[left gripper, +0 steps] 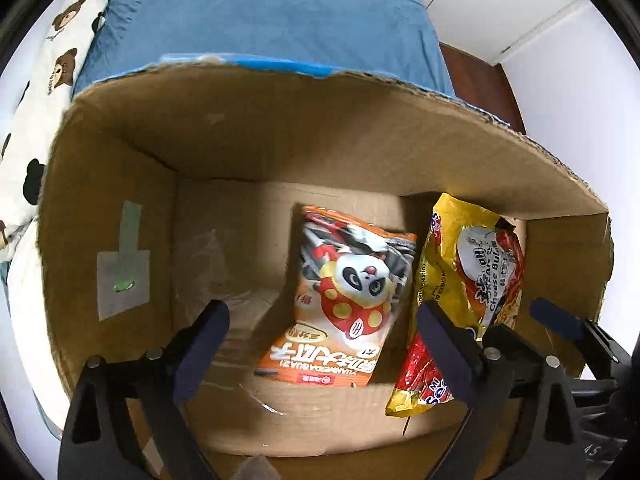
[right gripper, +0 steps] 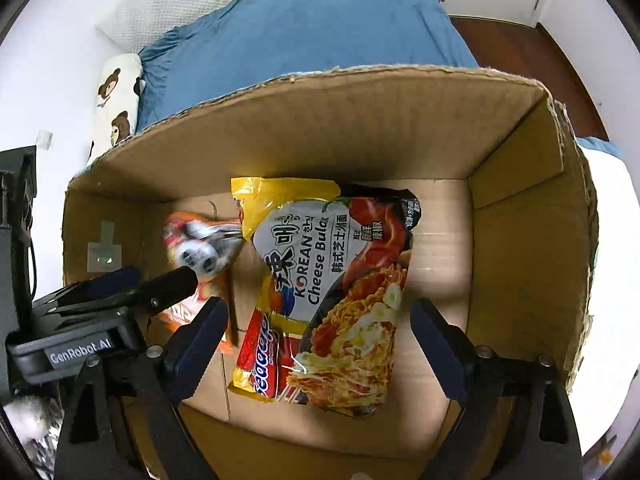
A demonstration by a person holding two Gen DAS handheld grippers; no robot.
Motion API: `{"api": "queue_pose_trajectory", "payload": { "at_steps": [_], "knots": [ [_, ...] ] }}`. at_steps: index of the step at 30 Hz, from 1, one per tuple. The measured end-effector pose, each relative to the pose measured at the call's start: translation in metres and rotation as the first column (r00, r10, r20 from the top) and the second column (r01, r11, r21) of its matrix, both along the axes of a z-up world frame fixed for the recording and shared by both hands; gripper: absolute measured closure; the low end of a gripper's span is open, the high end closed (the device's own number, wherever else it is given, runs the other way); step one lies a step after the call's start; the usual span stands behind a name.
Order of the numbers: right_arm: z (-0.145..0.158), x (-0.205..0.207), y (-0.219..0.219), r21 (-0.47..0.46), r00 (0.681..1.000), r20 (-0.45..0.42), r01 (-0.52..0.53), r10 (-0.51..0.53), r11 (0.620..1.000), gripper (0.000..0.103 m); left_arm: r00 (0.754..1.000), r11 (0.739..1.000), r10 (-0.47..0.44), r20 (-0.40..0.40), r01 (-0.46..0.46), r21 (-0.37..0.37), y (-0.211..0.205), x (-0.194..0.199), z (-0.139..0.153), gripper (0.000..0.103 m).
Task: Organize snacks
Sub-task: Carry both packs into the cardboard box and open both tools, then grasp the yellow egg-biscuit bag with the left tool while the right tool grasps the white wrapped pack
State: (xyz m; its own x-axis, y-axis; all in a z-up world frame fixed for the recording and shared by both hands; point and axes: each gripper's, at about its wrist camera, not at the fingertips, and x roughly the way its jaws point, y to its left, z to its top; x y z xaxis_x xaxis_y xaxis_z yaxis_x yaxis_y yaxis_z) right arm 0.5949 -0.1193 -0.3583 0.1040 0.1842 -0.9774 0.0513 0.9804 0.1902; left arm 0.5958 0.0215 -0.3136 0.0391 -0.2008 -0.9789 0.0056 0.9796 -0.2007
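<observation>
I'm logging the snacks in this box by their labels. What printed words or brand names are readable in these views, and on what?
"KOREAN Cheese Bulak" on the yellow noodle packet lying in the cardboard box.
"GenRobot.AI" on the left hand-held gripper body.
"YUANMEIDAGUAZI", upside down, on the orange panda snack bag.
Chinese and Korean characters on both packets, and the noodle packet's red logo, are too distorted to read reliably.

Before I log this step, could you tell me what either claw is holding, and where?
Nothing: both the left claw and right claw are open above the packets.
</observation>
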Motion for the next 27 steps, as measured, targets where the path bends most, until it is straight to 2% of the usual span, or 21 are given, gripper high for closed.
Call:
{"api": "queue_pose_trajectory", "payload": {
  "at_steps": [6,13,20,27],
  "knots": [
    [0.02,-0.018,0.013,-0.03,0.999,0.038,-0.002,0.003,1.0,0.004,0.999,1.0,0.01,0.05,-0.011,0.018,-0.001,-0.019,0.021,0.007],
    [0.055,-0.054,0.007,-0.079,0.994,0.114,0.005,0.004,0.997,0.004,0.985,0.998,0.0,0.171,-0.011,0.066,0.004,-0.061,0.058,0.007],
    [0.095,-0.102,0.007,-0.115,0.976,0.219,0.027,-0.001,0.993,0.004,0.953,0.994,-0.019,0.301,-0.014,0.108,0.015,-0.111,0.103,0.007],
    [0.138,-0.156,0.012,-0.11,0.95,0.311,0.033,0.003,0.993,0.004,0.915,0.99,-0.034,0.401,-0.025,0.139,0.016,-0.157,0.135,0.007]
  ]
}}
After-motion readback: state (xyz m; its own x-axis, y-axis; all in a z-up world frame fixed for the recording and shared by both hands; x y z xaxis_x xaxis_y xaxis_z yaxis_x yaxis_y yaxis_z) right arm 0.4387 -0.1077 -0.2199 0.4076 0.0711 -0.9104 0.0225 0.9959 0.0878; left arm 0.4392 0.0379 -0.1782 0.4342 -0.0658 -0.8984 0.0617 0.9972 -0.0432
